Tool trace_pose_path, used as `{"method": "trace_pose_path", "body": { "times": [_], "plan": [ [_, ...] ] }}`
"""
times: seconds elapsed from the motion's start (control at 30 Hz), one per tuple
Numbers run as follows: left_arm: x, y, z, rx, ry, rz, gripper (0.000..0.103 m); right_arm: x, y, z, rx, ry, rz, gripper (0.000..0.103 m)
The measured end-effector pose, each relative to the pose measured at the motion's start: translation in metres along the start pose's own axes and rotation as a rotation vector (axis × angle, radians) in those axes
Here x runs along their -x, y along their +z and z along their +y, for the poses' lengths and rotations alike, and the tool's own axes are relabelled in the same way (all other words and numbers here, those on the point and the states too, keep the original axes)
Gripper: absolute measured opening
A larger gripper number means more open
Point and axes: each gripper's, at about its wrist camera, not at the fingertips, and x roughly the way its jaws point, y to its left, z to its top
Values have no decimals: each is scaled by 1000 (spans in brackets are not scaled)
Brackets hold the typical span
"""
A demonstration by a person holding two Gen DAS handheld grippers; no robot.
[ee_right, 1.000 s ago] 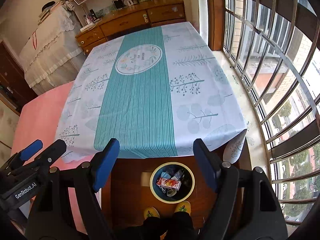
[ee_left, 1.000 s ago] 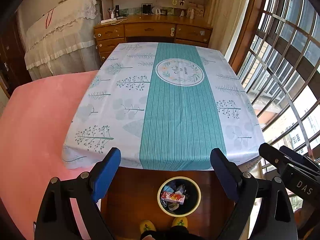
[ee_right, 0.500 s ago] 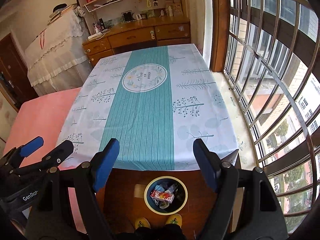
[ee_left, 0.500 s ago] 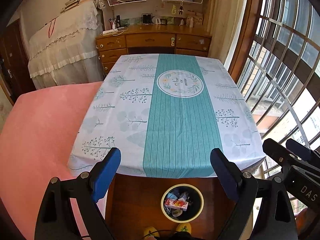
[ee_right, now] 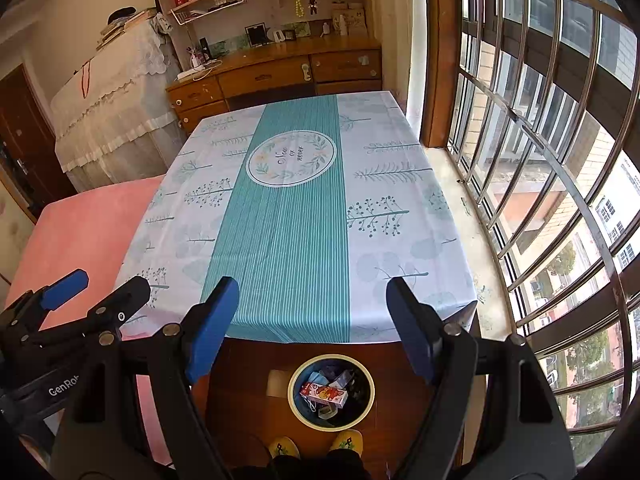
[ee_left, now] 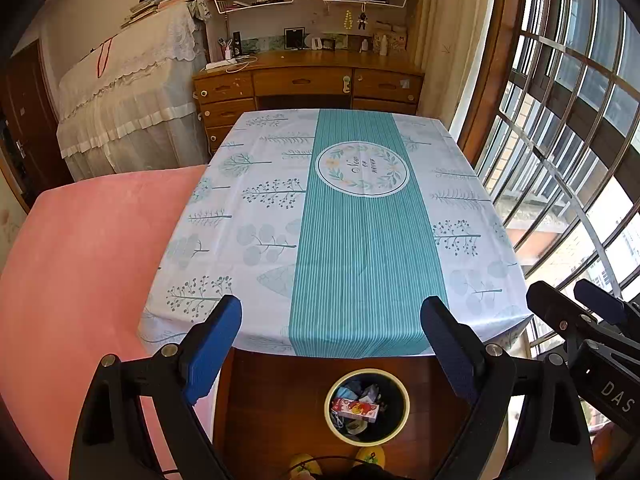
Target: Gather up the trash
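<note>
A round bin with a yellow rim (ee_left: 367, 406) (ee_right: 331, 391) stands on the wooden floor below the table's near edge. It holds a red and white carton (ee_left: 355, 409) (ee_right: 324, 394), a blue mask and other scraps. My left gripper (ee_left: 331, 316) hangs open high above the bin and the table edge, nothing between its blue pads. My right gripper (ee_right: 312, 298) is open too, held at a similar height, empty. Each gripper shows at the edge of the other's view: the right one (ee_left: 576, 308) and the left one (ee_right: 100, 284). The tablecloth shows no trash on it.
The table (ee_left: 348, 216) wears a white and teal cloth. A pink bed (ee_left: 88, 264) lies to its left. A wooden desk with drawers (ee_left: 308, 84) and bookshelves stand behind. Barred windows (ee_right: 540, 160) curve along the right. The person's yellow slippers (ee_right: 346, 440) show by the bin.
Both grippers have risen and tilted up, so the table and bin sit lower in view and more of the desk and shelves shows. Both stayed open and empty.
</note>
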Motion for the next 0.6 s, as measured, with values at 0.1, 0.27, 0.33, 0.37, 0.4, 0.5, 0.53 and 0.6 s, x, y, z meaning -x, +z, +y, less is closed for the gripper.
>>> {"method": "trace_pose_path", "body": {
  "times": [0.1,0.27,0.33,0.37,0.4,0.5,0.53,0.6],
  "plan": [
    [-1,1,3,-4,-6,3,92,0,0,-1,0,2,-2,74],
    [-2,2,3,-9,-6,-2,92,-2,1,-1,3,2,2,74],
    [-4,4,4,-19,-10,-4,92,-2,0,-1,3,2,3,74],
    [-4,4,4,-23,-11,-6,92,-2,0,-1,3,1,2,74],
    [-5,4,4,-26,-12,-7,92,-2,1,-1,3,1,1,74],
    [-6,5,4,-33,-11,-10,92,-2,1,-1,3,1,1,74],
    [-6,5,3,-32,-12,-9,92,-2,1,-1,3,1,2,74],
    [-6,6,3,-32,-10,-7,92,-2,1,-1,2,1,2,74]
  ]
}}
